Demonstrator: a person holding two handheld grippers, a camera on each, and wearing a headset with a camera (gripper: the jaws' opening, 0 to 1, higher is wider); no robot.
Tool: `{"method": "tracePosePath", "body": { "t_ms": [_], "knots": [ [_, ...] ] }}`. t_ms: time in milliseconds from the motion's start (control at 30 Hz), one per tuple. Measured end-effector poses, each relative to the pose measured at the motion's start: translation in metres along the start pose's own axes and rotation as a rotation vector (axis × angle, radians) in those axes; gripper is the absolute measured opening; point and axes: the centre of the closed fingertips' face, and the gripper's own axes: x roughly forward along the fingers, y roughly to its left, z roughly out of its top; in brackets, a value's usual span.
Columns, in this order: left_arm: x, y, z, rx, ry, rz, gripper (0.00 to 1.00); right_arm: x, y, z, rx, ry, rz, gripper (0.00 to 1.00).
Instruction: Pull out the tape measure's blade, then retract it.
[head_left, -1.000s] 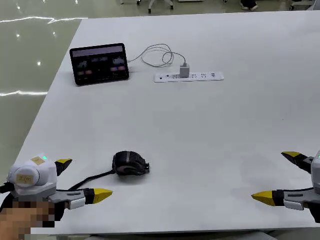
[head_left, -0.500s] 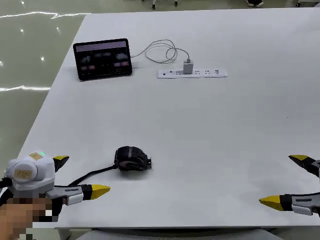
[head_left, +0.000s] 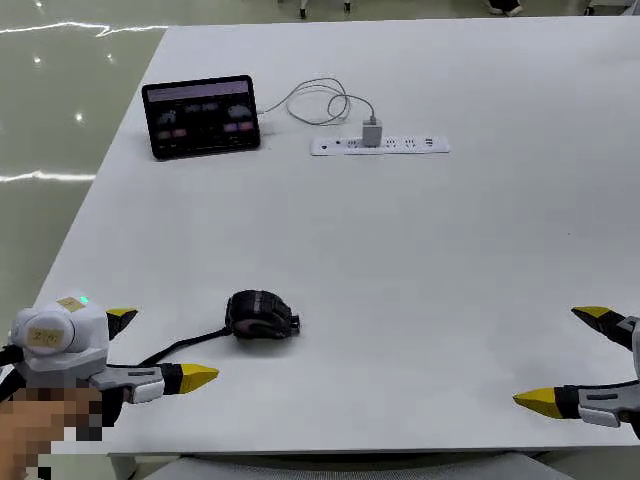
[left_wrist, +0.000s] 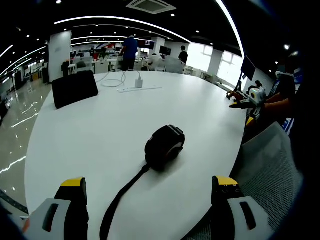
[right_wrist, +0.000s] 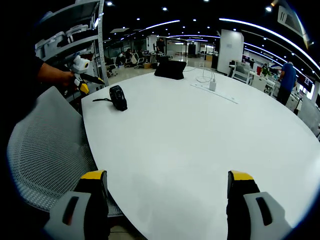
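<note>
Tape (head_left: 262, 315): sitting on table (head_left: 420, 250), near front edge.
Left claw (head_left: 162, 346): spread, near tape, not touching.
Right claw (head_left: 562, 358): spread, well apart.

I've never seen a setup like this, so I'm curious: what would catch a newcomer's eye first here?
Probably the two yellow-tipped tools at the near edge of the white table: the left gripper and the right gripper, both with jaws open. Next comes the small black tape measure, lying just ahead of the left gripper. Farther back are a dark tablet and a white power strip.
</note>
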Motion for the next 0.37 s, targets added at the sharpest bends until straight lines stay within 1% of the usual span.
{"method": "tracePosePath", "body": {
  "t_ms": [367],
  "knots": [
    [-0.0006, -0.0048, -0.0012, 0.009, 0.005, -0.014, 1.0, -0.0007, 0.0019, 0.0016, 0.003, -0.002, 0.003, 0.97]
  ]
}}
